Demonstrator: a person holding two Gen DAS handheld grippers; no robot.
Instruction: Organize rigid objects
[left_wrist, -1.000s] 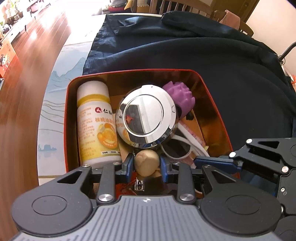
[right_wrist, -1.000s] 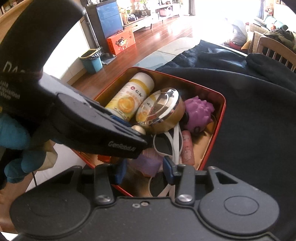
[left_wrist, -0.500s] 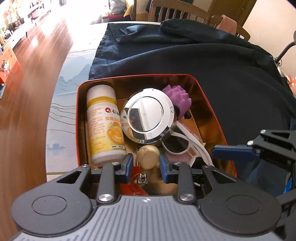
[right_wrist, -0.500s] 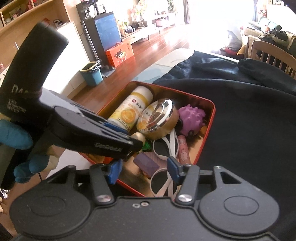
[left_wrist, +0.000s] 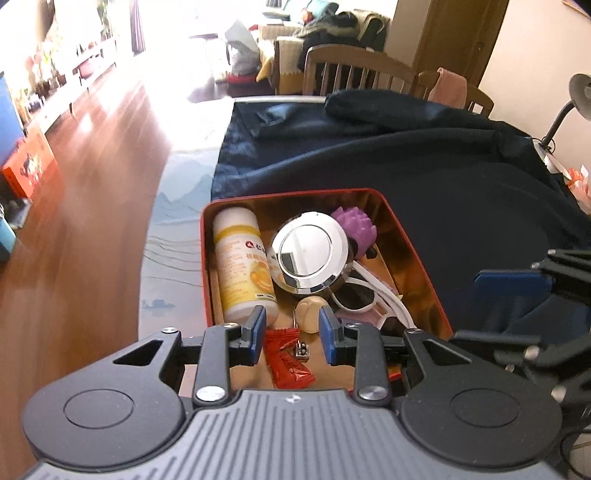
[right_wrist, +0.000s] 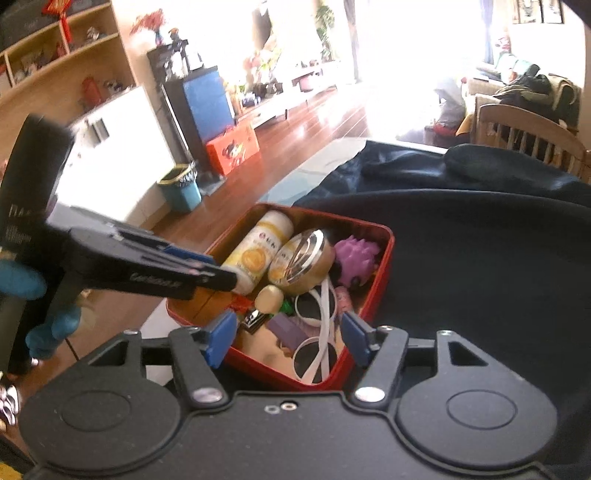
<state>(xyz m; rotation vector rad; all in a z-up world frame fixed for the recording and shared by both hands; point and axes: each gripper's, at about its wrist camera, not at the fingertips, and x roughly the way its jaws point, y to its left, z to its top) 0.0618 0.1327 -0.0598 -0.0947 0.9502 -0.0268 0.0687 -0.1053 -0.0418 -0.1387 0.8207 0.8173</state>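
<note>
An open red tin (left_wrist: 413, 240) (right_wrist: 384, 258) sits on dark cloth. It holds a white-and-yellow bottle (left_wrist: 243, 266) (right_wrist: 258, 251), a chrome-lidded jar (left_wrist: 310, 251) (right_wrist: 303, 258), a purple spiky ball (left_wrist: 356, 229) (right_wrist: 356, 258), white sunglasses (left_wrist: 369, 291) (right_wrist: 317, 332), a beige knob (left_wrist: 310, 312) (right_wrist: 269, 298), a red packet (left_wrist: 286, 360) and a nail clipper (left_wrist: 301, 347). My left gripper (left_wrist: 291, 334) (right_wrist: 225, 280) hovers over the tin's near end, jaws narrowly apart and empty. My right gripper (right_wrist: 288, 339) hangs above the near corner, its jaws opening with nothing pressed between them.
A dark blue cloth (left_wrist: 424, 158) (right_wrist: 480, 240) covers most of the table. A printed mat (left_wrist: 173, 236) runs along its left edge, beyond which is wooden floor. Wooden chairs (left_wrist: 354, 70) stand at the far end. A desk lamp (left_wrist: 576, 92) is at the right. A gloved hand (right_wrist: 22, 284) grips the left gripper.
Both grippers have risen and drawn back from the tin. The beige knob that sat between the left fingers now lies in the tin beyond them. The right jaws have spread wider.
</note>
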